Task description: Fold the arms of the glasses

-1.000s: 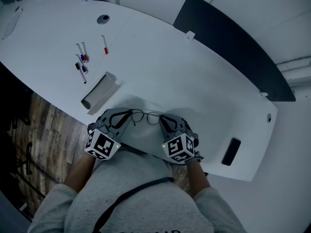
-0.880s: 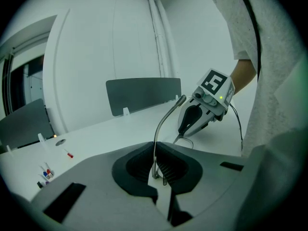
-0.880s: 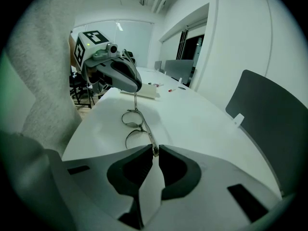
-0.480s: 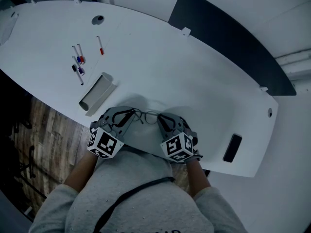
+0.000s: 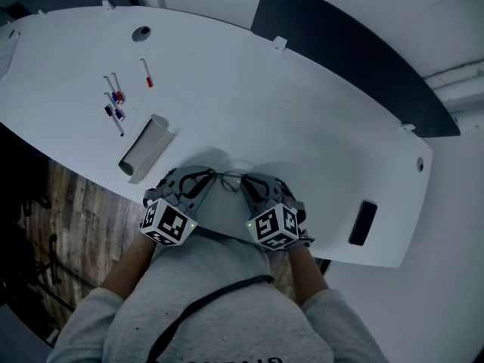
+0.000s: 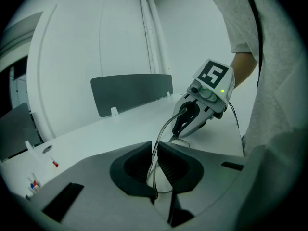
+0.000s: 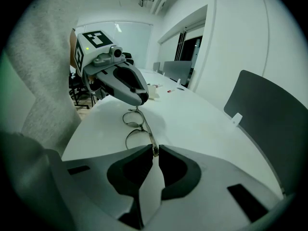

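At the lower centre of the head view, left gripper and right gripper flank the glasses at the table's near edge. Folding is under way. The right pinches the frame's corner. The left's jaws have just been easing apart, with an arm seemingly loose in their narrow gap. Next, I judge, re-grip and swing that arm inward. Only the gripper views show these grips; only the head view shows the pens beyond.

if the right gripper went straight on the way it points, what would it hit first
The glasses, already pinched in the right gripper: their lenses lie straight ahead. Beyond them, likely the left gripper, whose jaws have just been opening with a glasses arm between them; depth is unclear.
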{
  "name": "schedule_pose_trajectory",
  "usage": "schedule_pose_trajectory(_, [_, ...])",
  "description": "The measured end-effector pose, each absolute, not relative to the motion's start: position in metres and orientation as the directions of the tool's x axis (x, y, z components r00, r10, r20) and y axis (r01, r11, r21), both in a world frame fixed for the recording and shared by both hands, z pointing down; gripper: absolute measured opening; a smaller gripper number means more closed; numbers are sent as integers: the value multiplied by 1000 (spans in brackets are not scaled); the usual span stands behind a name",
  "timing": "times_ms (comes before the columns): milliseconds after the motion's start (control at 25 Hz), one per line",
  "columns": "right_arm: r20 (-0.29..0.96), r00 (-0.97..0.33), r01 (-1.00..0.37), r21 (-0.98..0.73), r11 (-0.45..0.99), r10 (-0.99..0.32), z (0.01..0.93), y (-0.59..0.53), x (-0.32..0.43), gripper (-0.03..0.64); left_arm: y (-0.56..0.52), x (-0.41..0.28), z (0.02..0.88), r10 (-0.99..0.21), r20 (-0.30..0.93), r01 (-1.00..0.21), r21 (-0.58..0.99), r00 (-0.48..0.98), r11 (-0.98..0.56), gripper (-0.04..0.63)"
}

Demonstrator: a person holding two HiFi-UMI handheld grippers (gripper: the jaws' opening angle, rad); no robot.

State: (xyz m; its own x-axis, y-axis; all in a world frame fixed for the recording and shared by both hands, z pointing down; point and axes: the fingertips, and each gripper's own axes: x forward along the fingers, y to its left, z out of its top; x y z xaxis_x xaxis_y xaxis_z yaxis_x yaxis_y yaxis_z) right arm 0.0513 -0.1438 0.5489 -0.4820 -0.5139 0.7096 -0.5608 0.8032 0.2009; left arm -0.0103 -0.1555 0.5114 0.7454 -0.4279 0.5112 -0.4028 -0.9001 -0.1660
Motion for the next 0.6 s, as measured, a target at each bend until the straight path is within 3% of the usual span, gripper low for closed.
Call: schedule_pose_trajectory(600, [702,-483,-566,206,798,-523,550,-143,55,51,-154,4,524,-397,538,-370,-164,744,-915,60])
